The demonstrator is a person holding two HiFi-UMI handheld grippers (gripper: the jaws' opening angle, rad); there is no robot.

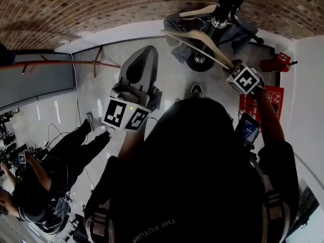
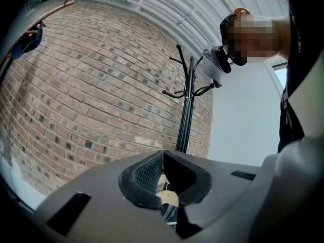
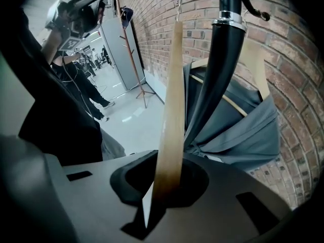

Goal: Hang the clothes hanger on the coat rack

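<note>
The hanger (image 3: 172,110) is clamped at 1 end between the jaws of the right gripper (image 3: 167,186), which are closed on the wood. Its hook (image 3: 178,4) is seen at an arm of the rack (image 3: 215,70), just beside the pole. A grey garment (image 3: 238,130) is hung behind the pole. The jaws of the left gripper (image 2: 163,178) are pressed together with nothing held.

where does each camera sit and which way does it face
Head view: on the head, facing steeply down; shows torso, left claw, right claw.
Left gripper view: on the left claw, facing brick wall and coat rack; jaws together.
Right gripper view: on the right claw, facing the wooden hanger it grips.
Shared: all show the coat rack.
</note>
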